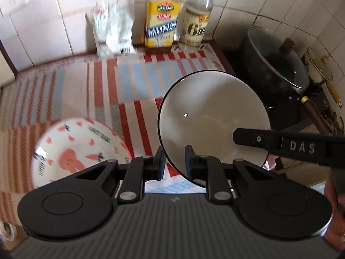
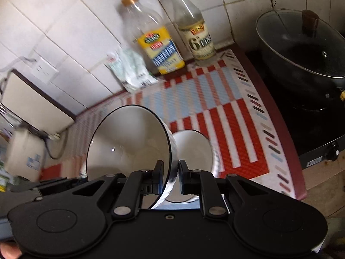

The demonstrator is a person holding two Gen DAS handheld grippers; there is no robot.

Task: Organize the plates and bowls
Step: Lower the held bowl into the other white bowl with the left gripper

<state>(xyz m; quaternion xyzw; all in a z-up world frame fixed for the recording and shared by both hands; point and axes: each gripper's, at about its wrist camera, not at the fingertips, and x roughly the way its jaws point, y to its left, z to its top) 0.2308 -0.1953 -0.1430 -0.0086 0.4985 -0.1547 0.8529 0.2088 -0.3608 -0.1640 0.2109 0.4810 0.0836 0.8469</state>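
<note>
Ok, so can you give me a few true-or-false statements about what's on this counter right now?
1. The white bowl lies flat on the striped mat. False: it is tilted, its rim between the right tongs.
2. A pink-patterned bowl sits on the mat. True.
3. The pot has no lid. False: a glass lid covers it.
4. A yellow-label bottle and a white-label bottle stand by the tiled wall. True.

Matte black left gripper (image 1: 175, 161) — silver pivot screws, round caps, ribbed grey body.
</note>
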